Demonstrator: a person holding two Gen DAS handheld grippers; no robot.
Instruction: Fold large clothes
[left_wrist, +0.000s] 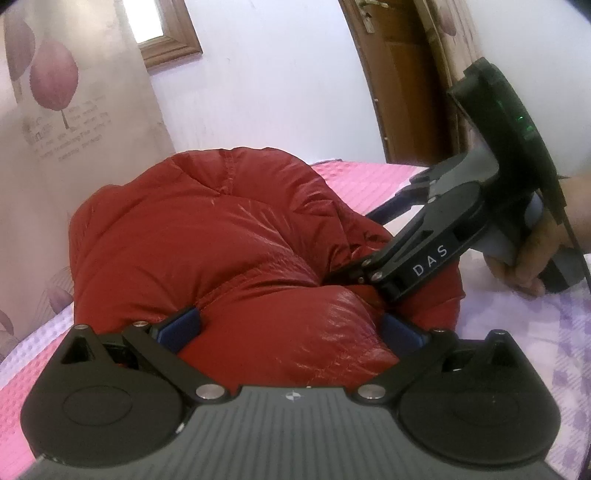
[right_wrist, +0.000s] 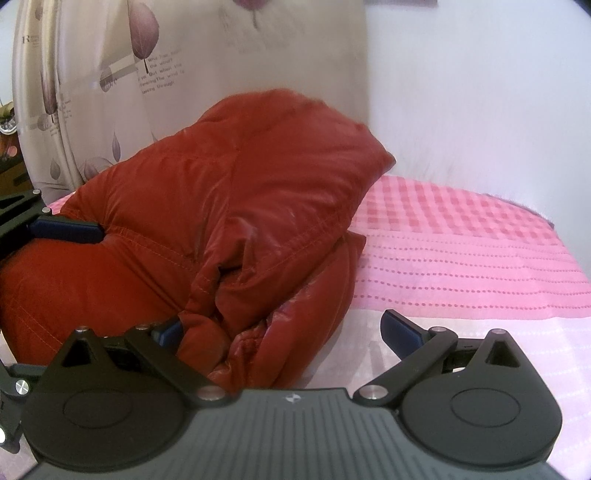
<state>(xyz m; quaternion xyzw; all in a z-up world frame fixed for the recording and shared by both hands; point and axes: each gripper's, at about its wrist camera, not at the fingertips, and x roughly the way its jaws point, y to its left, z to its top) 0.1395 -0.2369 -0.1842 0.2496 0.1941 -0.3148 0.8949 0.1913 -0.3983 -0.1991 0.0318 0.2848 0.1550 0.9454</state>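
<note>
Red puffer jacket (left_wrist: 221, 236) on bed (right_wrist: 461, 258): soft, bulky, slippery. Left tool (left_wrist: 290, 325) wide, straddling puffed fold; right tool (right_wrist: 291, 328) wide, holding nothing. Grip stitched seams, not slick panels.

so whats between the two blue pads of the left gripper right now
A puffy fold of the red down jacket fills the gap between the left gripper pads, seen in the left wrist view. The jaws stand wide, the pads pressing its sides.

The left gripper (left_wrist: 290, 330) has its jaws spread wide, blue pads (left_wrist: 181, 328) pressed against bulky fabric between them. The right gripper (right_wrist: 291, 332) is also spread apart, its left pad buried, its right pad (right_wrist: 402, 332) bare. The right hand (left_wrist: 532, 254) clasps its handle.
</note>
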